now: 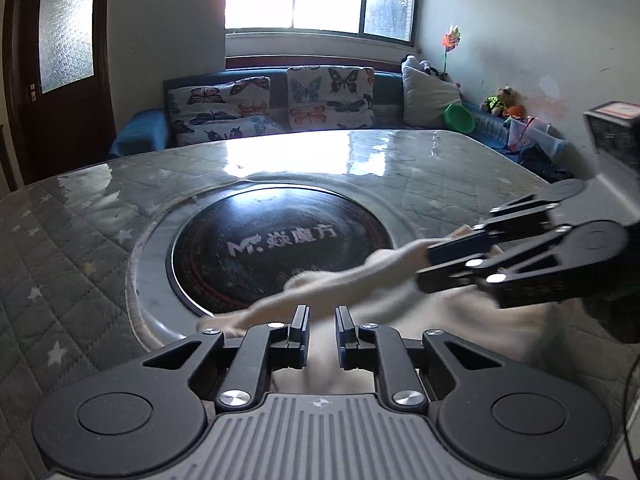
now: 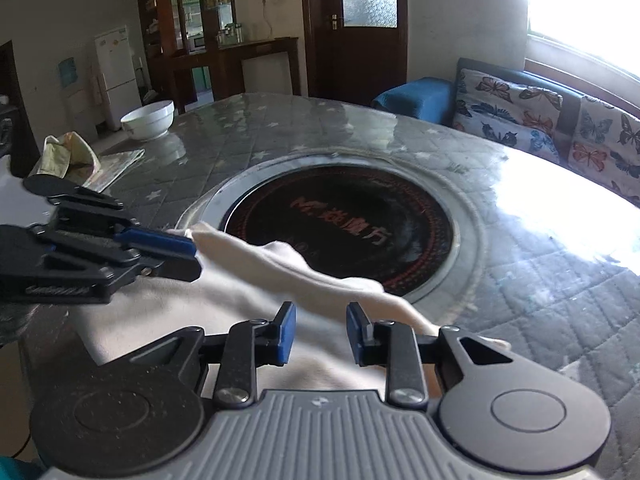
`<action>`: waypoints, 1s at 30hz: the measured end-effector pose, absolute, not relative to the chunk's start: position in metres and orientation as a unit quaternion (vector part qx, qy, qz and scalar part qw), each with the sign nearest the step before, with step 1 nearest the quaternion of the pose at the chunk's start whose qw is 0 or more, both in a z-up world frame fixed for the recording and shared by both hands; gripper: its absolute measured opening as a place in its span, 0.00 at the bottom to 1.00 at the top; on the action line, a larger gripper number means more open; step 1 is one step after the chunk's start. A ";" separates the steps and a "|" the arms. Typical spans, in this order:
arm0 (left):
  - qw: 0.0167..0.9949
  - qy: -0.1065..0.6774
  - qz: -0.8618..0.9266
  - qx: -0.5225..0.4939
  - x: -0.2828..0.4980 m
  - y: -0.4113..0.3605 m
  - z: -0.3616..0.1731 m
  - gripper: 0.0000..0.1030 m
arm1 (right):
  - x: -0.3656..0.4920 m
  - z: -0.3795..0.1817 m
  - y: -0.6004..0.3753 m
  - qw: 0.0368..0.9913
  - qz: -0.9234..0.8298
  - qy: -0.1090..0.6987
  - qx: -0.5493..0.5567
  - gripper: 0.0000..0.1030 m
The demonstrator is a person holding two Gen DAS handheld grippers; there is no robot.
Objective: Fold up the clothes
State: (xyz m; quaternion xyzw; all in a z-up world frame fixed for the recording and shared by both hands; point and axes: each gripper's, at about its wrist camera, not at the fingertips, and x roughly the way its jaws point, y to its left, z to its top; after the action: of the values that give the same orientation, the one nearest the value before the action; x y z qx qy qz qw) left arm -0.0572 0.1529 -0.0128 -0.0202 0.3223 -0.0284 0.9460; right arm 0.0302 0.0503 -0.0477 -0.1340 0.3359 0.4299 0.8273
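Cloth, cream and soft, a limp folded garment (image 2: 280, 276), lies on the quilted, glossy desk (image 2: 540, 280); left gripper (image 2: 188, 254) pinches its corner between narrow jaws; right gripper (image 2: 320, 330) jaws stand parted above it.

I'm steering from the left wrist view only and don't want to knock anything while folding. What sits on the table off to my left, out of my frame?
Observer: A white bowl stands near the table's far edge.
Operator: Anything beside it?
Observer: Yes, a crumpled yellowish cloth lies nearer you, next to a folded newspaper.
Operator: The right gripper is blurred for me. Is it gripping?
Observer: No. The right gripper has its jaws apart, and the cream garment lies under them, not pinched.
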 end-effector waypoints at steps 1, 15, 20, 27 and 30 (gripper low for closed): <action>0.946 0.323 -0.027 -0.025 -0.059 0.153 -0.014 0.15 | 0.030 -0.050 0.053 0.826 0.431 0.338 -0.132 0.26; 0.943 0.328 0.009 -0.049 -0.060 0.171 -0.028 0.15 | 0.021 -0.054 0.068 0.825 0.436 0.329 -0.148 0.30; 0.942 0.331 0.028 -0.052 -0.056 0.180 -0.033 0.16 | 0.014 -0.053 0.061 0.823 0.437 0.327 -0.156 0.32; 0.949 0.311 0.004 -0.052 -0.072 0.165 -0.014 0.15 | 0.001 -0.043 0.040 0.828 0.435 0.321 -0.144 0.32; 0.951 0.303 -0.027 -0.048 -0.082 0.147 -0.008 0.15 | -0.009 -0.038 0.034 0.824 0.446 0.318 -0.144 0.32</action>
State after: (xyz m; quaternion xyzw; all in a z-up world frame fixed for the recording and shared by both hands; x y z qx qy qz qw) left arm -0.0819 0.1471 -0.0081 -0.0483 0.3028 -0.0267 0.9514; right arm -0.0093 0.0339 -0.0379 -0.1436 0.3179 0.4461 0.8242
